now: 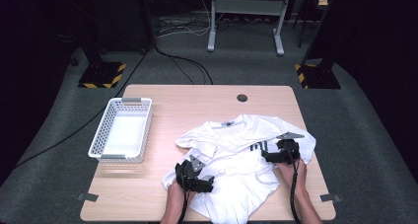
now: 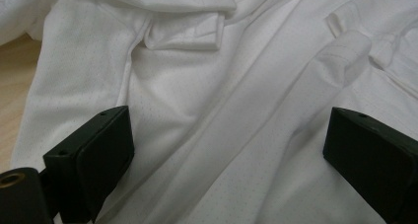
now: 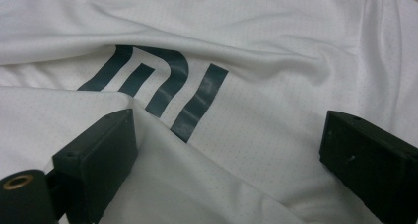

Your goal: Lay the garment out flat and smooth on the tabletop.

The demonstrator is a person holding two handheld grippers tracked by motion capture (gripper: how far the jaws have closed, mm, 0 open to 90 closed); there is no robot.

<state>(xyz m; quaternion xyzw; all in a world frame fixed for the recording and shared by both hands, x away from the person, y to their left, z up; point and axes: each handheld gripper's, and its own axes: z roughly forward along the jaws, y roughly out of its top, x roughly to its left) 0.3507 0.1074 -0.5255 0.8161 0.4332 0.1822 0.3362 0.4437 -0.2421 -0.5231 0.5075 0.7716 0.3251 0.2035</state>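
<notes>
Lying crumpled on the wooden table (image 1: 162, 98), the white T-shirt (image 1: 236, 135) sits right of the white plastic basket (image 1: 123, 130), well apart from it, with its collar on the far side and its hem bunched at the near table edge. Basket taken as landmark: it stands near the table's left edge with one long side facing the shirt. Left gripper (image 1: 209, 185) rests over the shirt's near-left part, right of the basket and nearer to the person than the basket's near end; the left hand (image 1: 173, 193) holds it from below. In the left gripper view the left gripper (image 2: 226, 150) has both black jaws spread wide, with wrinkled white fabric (image 2: 197, 86) between them and nothing clamped; a folded sleeve edge lies beyond. Right gripper (image 1: 265, 156) is farther right of the basket, over the shirt's right half, held by the right hand (image 1: 291, 172). In the right gripper view the right gripper (image 3: 226, 150) also shows jaws wide apart over the cloth, just short of the dark printed logo (image 3: 157, 86), gripping nothing. A fabric fold crosses in front of the logo's lower edge. Contact between jaws and cloth cannot be judged.
</notes>
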